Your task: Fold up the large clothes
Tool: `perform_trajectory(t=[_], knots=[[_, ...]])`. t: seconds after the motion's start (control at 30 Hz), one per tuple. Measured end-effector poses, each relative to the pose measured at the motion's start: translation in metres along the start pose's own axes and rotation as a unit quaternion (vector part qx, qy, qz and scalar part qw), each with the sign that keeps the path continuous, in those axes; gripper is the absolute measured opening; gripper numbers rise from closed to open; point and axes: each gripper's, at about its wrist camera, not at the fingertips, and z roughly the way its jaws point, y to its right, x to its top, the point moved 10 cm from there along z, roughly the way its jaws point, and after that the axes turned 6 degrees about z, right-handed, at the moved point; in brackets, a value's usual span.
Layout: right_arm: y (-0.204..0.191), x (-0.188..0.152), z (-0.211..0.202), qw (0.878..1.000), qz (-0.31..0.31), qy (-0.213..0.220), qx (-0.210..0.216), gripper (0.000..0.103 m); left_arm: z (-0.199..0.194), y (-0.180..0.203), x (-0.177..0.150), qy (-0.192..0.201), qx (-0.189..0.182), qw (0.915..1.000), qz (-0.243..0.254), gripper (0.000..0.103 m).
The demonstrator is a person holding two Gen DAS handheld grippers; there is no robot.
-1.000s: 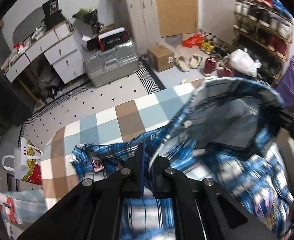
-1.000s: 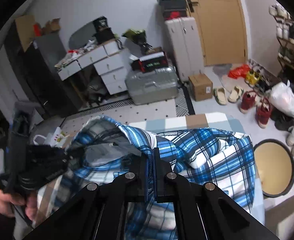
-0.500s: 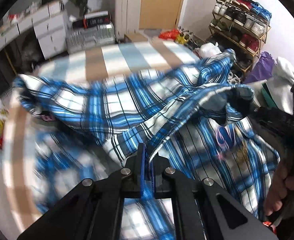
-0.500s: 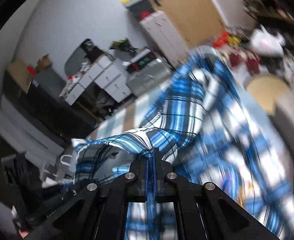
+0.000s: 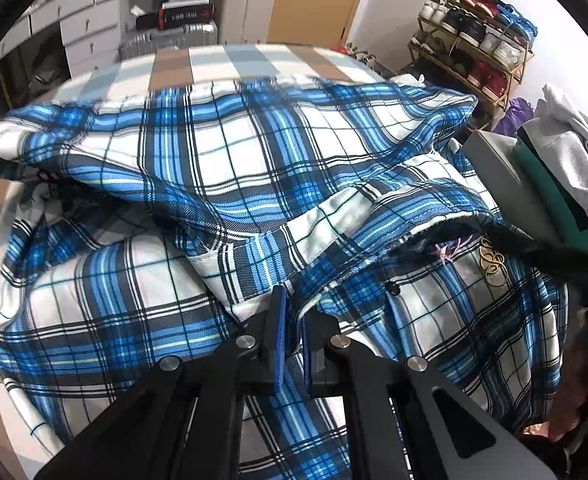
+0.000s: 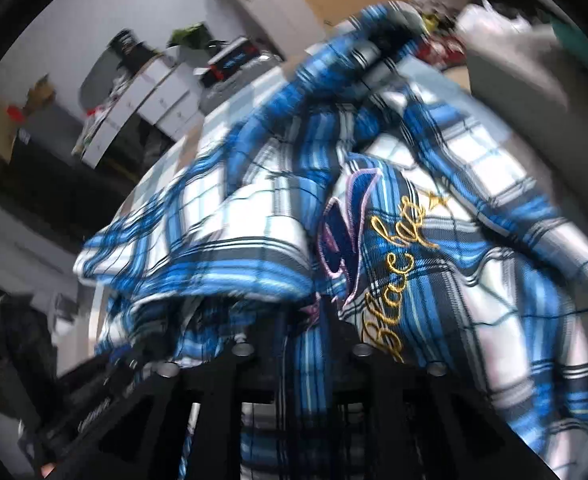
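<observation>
From the left wrist view, the big blue plaid shirt (image 5: 229,168) had come down out of the air and was now heaped across the checked table (image 5: 229,60), where a second earlier it was still hanging up between the two hands. The left gripper (image 5: 289,332) was clamped tight on a hem fold, blue pads pinching cloth, so that side hadn't let go. You could also see the shoe rack (image 5: 478,44) and a pile of folded grey clothes (image 5: 562,152) off to the right, which the other camera only smeared. The right wrist view was blurry, but the right gripper (image 6: 302,344) had just been opening its jaws, with a strip of plaid still draped loosely between them, not pinched. That view showed the gold embroidered lettering (image 6: 398,276) close up. My guess is the fold was laid down and the right side was releasing first.
</observation>
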Motion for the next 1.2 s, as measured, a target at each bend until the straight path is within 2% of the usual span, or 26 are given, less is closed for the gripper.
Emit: perform_trajectory(t=[0.03,0.07,0.13,0.2,0.23,0.33,0.37,0.4,0.43,0.47,0.5,0.6,0.7,0.77,0.87,0.9,0.93,1.0,1.03,1.1,1.17,1.2], knots=[[-0.004,0.003,-0.009,1.000,-0.014,0.007,0.002,0.042,0.003,-0.002,0.003,-0.005,-0.001,1.0000,0.001,0.001],[-0.012,0.005,-0.020,0.999,-0.026,0.021,0.004,0.048,-0.005,0.002,-0.008,-0.006,0.001,1.0000,0.004,0.001],[-0.017,0.027,-0.041,0.998,-0.029,0.051,0.015,0.071,-0.004,0.004,-0.004,-0.011,0.003,0.9998,0.013,0.001],[-0.013,0.063,-0.049,0.997,-0.003,0.079,-0.004,0.079,-0.006,0.011,-0.006,-0.014,0.004,0.9997,0.018,0.006],[-0.010,0.074,-0.047,0.997,0.006,0.082,-0.014,0.080,-0.007,0.011,-0.003,-0.016,-0.001,0.9997,0.017,0.006],[0.000,0.106,-0.015,0.997,0.043,0.047,-0.030,0.079,-0.006,0.014,-0.001,-0.014,-0.006,0.9998,0.015,0.007],[0.007,0.115,0.002,0.997,0.063,0.028,-0.041,0.077,-0.007,0.014,-0.002,-0.011,-0.006,0.9998,0.015,0.007],[0.011,0.121,0.014,0.996,0.083,0.016,-0.041,0.064,-0.007,0.015,-0.001,-0.009,-0.010,0.9998,0.015,0.007],[0.012,0.122,0.022,0.995,0.097,0.011,-0.035,0.037,-0.007,0.014,-0.002,-0.007,-0.014,0.9998,0.014,0.007],[0.014,0.126,0.029,0.994,0.107,0.003,-0.030,0.023,-0.008,0.014,0.000,-0.005,-0.017,0.9998,0.012,0.007],[0.016,0.130,0.031,0.994,0.108,0.005,-0.034,0.004,-0.009,0.014,0.002,-0.002,-0.023,0.9997,0.009,0.007],[0.004,0.142,0.008,0.995,0.083,0.053,-0.016,0.003,-0.019,0.021,0.010,0.018,-0.038,0.9990,0.011,0.006],[0.006,0.132,-0.015,0.992,0.088,0.087,0.000,0.003,-0.023,0.027,0.010,0.024,-0.044,0.9985,0.019,0.006],[0.020,0.116,-0.008,0.993,0.098,0.067,-0.014,0.003,-0.019,0.032,0.006,0.016,-0.052,0.9982,0.026,0.006],[0.049,0.089,0.020,0.993,0.080,0.014,-0.080,0.003,-0.008,0.033,-0.003,-0.011,-0.036,0.9983,0.044,0.007],[0.056,0.081,0.029,0.993,0.087,0.000,-0.085,0.003,-0.006,0.032,-0.006,-0.018,-0.031,0.9983,0.047,0.008],[0.058,0.079,0.030,0.992,0.092,-0.003,-0.082,0.008,-0.005,0.031,-0.006,-0.022,-0.029,0.9981,0.048,0.009],[0.058,0.077,0.029,0.991,0.096,-0.008,-0.091,0.015,-0.012,0.030,-0.007,-0.026,-0.039,0.9977,0.049,0.024],[0.058,0.076,0.026,0.991,0.092,-0.009,-0.099,0.024,-0.020,0.028,-0.005,-0.019,-0.046,0.9976,0.048,0.031],[0.052,0.072,0.012,0.992,0.067,-0.003,-0.110,0.038,-0.040,0.022,-0.002,0.005,-0.051,0.9976,0.047,0.064],[0.045,0.068,-0.005,0.992,0.043,0.018,-0.117,0.041,-0.068,0.012,0.004,0.048,-0.053,0.9964,0.046,0.073],[0.040,0.067,-0.013,0.992,0.035,0.029,-0.116,0.043,-0.083,0.005,0.007,0.070,-0.053,0.9951,0.046,0.073]])
